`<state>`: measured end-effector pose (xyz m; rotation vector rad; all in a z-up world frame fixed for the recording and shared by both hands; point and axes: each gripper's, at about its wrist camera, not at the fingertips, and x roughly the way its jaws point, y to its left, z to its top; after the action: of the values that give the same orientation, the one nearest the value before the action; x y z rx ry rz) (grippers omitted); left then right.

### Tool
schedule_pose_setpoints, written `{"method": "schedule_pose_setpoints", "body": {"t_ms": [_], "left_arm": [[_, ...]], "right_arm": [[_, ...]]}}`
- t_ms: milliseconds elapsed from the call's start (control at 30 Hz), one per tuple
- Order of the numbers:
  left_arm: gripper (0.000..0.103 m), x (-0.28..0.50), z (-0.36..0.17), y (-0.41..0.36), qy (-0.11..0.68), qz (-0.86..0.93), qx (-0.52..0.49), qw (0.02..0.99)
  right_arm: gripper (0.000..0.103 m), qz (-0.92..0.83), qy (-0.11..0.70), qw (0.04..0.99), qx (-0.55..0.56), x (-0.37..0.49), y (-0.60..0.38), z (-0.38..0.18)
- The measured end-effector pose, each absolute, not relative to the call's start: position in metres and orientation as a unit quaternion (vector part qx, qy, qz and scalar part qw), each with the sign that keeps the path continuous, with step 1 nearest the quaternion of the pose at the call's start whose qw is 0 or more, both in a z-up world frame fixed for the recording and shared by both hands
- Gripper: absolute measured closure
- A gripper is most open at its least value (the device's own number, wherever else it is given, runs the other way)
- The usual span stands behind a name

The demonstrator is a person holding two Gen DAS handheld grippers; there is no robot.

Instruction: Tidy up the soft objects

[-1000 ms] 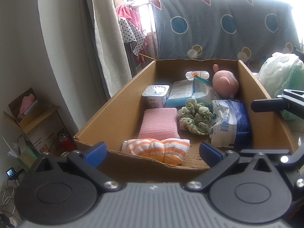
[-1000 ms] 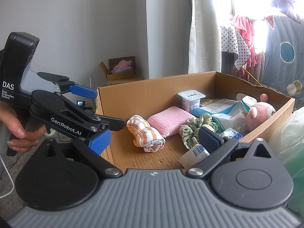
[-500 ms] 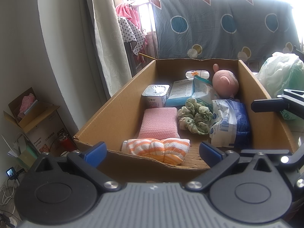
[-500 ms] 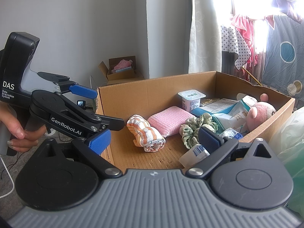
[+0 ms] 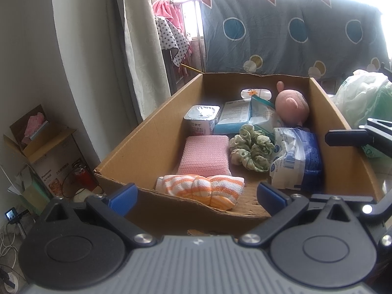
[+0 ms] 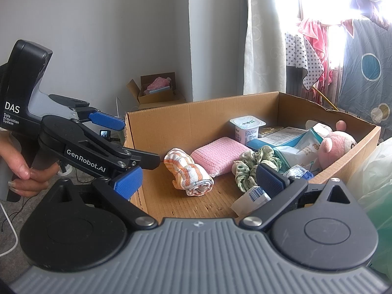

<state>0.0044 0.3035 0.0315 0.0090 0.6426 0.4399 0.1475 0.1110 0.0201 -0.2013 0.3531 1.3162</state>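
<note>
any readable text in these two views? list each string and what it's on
"DAS" and "Data Acquisition System": body of the left gripper, right wrist view.
"GenRobot.AI": arm of the same gripper.
Print on the yogurt cup, flat box, tissue pack and its barcode, and the white box on the floor: too small or blurred to read.

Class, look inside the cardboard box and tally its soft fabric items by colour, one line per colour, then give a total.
Pink: 2 (folded cloth, plush toy)
Orange and white: 1 (rolled striped towel)
Green: 1 (scrunchie)
Total: 4
</note>
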Motion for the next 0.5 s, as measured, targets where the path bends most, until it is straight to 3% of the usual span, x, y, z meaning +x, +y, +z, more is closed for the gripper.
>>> {"method": "schedule_pose_setpoints", "body": {"t_ms": [500], "left_arm": [[0.0,0.0101,0.035,0.3034,0.337,0.214,0.011,0.917]], "right_arm": [[0.003,0.607,0.162,0.772,-0.094,0.1475,0.1104,0.0197]]}}
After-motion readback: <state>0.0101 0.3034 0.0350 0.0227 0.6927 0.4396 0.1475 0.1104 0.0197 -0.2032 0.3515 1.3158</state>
